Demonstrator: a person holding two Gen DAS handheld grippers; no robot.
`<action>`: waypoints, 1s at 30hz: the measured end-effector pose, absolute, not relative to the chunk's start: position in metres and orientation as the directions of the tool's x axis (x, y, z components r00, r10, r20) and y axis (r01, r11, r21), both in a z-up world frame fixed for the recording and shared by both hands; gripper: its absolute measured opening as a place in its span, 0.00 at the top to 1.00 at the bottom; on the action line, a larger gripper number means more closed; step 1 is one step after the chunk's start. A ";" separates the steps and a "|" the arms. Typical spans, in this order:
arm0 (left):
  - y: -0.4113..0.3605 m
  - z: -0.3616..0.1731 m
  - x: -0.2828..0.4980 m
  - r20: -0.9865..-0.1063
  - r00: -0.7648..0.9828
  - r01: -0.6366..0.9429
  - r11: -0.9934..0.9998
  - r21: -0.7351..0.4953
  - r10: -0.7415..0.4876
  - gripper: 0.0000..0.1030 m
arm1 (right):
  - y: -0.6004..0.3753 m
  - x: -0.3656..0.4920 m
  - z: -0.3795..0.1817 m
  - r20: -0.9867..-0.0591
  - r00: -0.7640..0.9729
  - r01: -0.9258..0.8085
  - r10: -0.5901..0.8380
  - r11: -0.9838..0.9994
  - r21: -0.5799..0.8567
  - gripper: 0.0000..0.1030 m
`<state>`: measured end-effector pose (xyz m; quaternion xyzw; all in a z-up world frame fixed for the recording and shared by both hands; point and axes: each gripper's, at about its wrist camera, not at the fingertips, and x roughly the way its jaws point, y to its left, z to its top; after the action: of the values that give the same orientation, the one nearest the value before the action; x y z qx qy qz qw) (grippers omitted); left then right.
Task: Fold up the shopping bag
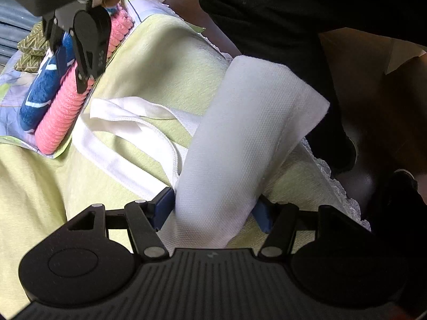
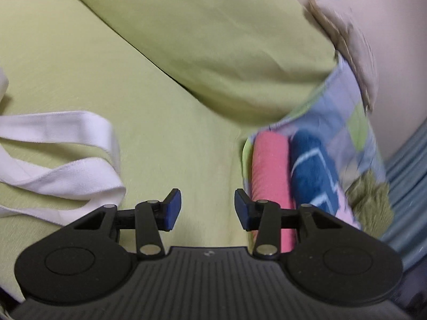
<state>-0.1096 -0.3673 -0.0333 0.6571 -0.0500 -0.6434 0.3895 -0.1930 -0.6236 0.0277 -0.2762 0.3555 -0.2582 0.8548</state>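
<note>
Bag pinched in left tool, right tool free

Bag (image 1: 240, 144), white and woven, lies on a pale green bed cover (image 1: 165, 61). Its body is folded into a long band that rises from the left tool (image 1: 213, 210) toward the bed's edge. The blue pads (image 1: 162, 208) of that tool press on the band from both sides, so the tool is clenched on the bag. The handles (image 1: 128, 133) trail flat on the cover to the left of the band; in the right wrist view the handles (image 2: 66, 157) show as white loops at the left.

The right tool (image 2: 207, 208) hangs above the cover with its pads (image 2: 173, 208) well apart and nothing between them. In the left wrist view the right tool (image 1: 82, 61) appears at upper left, a green light on its housing, hovering over a pink roll (image 1: 64, 114).

Beside the pink roll lies a blue towel (image 1: 45, 90) with white lines, both resting on a patchwork cloth (image 1: 10, 80). From the right wrist, the pink roll (image 2: 269, 165) and blue towel (image 2: 312, 165) sit just beyond the tool, with a green pillow (image 2: 208, 40) above them.

Dark clothing (image 1: 293, 13) of a person fills the upper right of the left wrist view, beside the bed.
</note>
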 end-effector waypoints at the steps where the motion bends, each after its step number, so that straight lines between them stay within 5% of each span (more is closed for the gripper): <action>1: -0.367 -0.033 -0.110 -0.807 0.168 0.435 -0.692 0.576 -0.566 0.38 | -0.622 -0.202 0.030 -0.480 0.617 0.256 -0.624 0.736 -0.627 0.59; 4: -0.368 -0.034 -0.111 -0.808 0.169 0.438 -0.691 0.575 -0.565 0.38 | -0.617 -0.221 0.038 -0.517 0.643 0.276 -0.565 0.800 -0.532 0.47; 9: -0.369 -0.033 -0.110 -0.813 0.163 0.442 -0.695 0.566 -0.559 0.38 | -0.588 -0.257 0.052 -0.537 0.743 0.223 -0.399 0.905 -0.362 0.42; 16: -0.373 -0.028 -0.104 -0.829 0.141 0.461 -0.705 0.539 -0.541 0.38 | -0.490 -0.286 0.052 -0.509 0.842 0.006 -0.179 0.946 -0.323 0.22; 22: -0.381 -0.025 -0.102 -0.837 0.129 0.493 -0.698 0.519 -0.531 0.38 | -0.434 -0.271 -0.004 -0.534 0.810 -0.099 -0.241 0.842 -0.530 0.23; 30: -0.392 -0.019 -0.098 -0.861 0.104 0.530 -0.705 0.472 -0.498 0.38 | -0.435 -0.243 -0.048 -0.472 0.792 -0.072 -0.387 0.709 -0.702 0.39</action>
<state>-0.0979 -0.3925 -0.0192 0.6359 0.0125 -0.6693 0.3841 -0.2432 -0.4345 -0.0477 -0.3708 0.3094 -0.0904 0.8710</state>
